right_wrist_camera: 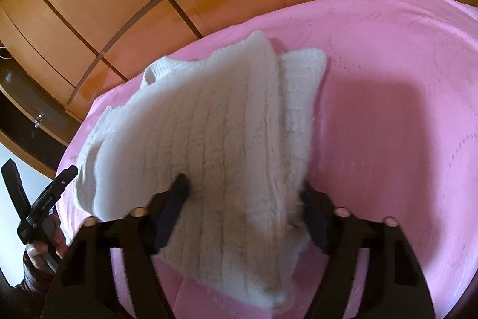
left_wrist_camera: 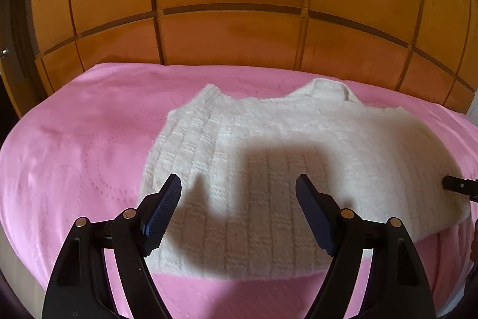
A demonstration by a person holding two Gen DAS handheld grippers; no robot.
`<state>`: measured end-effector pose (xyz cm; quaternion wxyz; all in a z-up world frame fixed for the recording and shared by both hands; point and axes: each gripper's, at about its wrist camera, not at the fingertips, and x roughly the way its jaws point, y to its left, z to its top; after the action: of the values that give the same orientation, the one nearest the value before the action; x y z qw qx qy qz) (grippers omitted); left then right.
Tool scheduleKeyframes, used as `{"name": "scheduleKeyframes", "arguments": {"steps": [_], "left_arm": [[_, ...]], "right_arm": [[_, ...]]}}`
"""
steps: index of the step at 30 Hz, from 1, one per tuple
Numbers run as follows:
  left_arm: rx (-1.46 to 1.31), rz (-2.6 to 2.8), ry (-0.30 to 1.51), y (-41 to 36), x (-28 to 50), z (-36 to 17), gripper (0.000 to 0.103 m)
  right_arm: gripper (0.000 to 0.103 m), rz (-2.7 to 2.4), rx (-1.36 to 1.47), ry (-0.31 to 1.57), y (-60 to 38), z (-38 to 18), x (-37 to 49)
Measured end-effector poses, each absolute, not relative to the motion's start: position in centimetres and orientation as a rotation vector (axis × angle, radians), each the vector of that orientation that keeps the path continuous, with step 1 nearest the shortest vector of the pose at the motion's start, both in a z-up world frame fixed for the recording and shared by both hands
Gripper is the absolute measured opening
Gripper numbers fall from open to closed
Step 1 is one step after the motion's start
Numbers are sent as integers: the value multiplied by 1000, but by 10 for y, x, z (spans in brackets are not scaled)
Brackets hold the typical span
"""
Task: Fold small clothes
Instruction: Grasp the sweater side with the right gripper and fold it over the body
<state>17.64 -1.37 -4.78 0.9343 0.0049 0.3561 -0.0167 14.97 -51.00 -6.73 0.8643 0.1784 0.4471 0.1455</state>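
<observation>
White sweater (left_wrist_camera: 269,157) lies on pink bedspread (left_wrist_camera: 74,145), right side folded over. Left gripper (left_wrist_camera: 239,184) hovers above it, jaws wide, empty. Right gripper (right_wrist_camera: 243,187) clamps the folded edge.

Left gripper (left_wrist_camera: 238,184) is being held angled downward, jaws spread wide, nothing being pinched between the pads (left_wrist_camera: 162,217). Right gripper (right_wrist_camera: 243,187) is likewise being pointed downward, jaws part-open; contact at the pads is being blurred out. Left hand (right_wrist_camera: 44,247) is being wrapped around its handle.
</observation>
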Motion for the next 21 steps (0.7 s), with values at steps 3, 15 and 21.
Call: {"name": "scheduleKeyframes", "arguments": {"steps": [3, 15, 21], "left_arm": [[20, -42, 729, -17, 173, -49, 78], [-121, -219, 840, 11, 173, -74, 77], [-201, -305, 853, 32, 174, -74, 72]], "right_arm": [[35, 305, 378, 946, -504, -64, 150], [24, 432, 412, 853, -447, 11, 146], [22, 624, 384, 801, -363, 50, 162]]}}
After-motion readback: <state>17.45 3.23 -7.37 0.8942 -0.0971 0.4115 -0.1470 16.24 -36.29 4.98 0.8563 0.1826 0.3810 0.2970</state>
